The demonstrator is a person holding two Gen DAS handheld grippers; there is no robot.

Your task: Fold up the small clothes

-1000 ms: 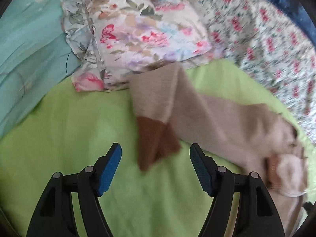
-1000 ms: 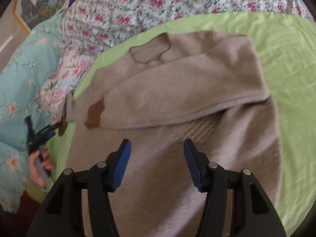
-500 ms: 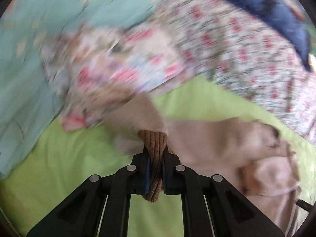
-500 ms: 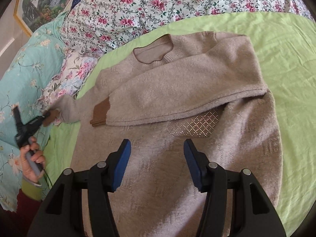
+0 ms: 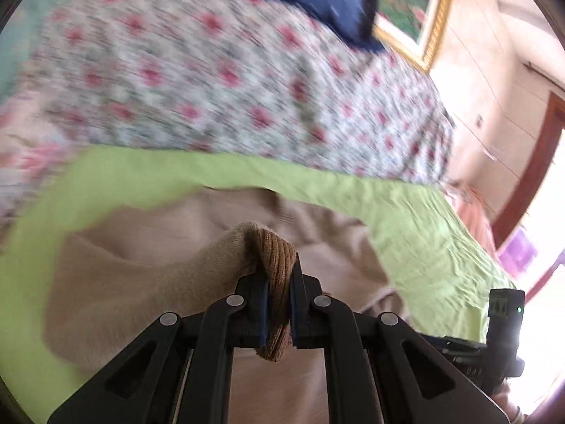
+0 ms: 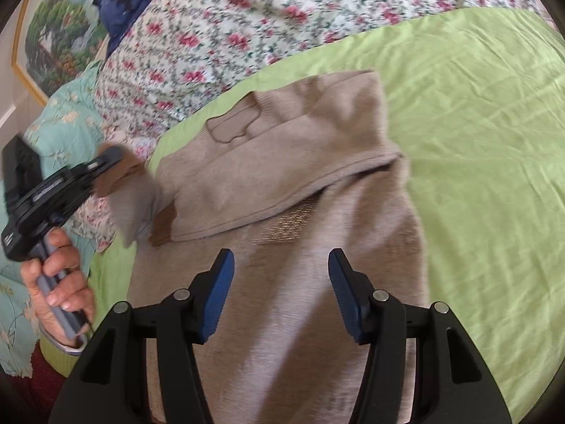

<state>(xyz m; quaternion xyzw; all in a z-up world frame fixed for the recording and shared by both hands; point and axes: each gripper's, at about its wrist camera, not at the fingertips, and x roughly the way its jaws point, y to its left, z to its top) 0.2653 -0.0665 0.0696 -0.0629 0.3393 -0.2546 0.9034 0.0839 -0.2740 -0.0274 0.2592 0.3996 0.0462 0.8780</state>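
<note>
left gripper [image 5: 277, 304] — clamped tight, raised | right gripper [image 6: 280, 293] — jaws spread wide

Your right gripper [image 6: 280, 295], fingers apart, hovers mid-frame over the beige sweater [image 6: 282, 212]; at left, your left gripper [image 6: 102, 168] pinches its brown cuff [image 6: 118, 175].

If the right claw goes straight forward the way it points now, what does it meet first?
Most likely the beige sweater: the open right claw points at its body, just below the folded sleeve. How far above the fabric it hangs is unclear.
</note>
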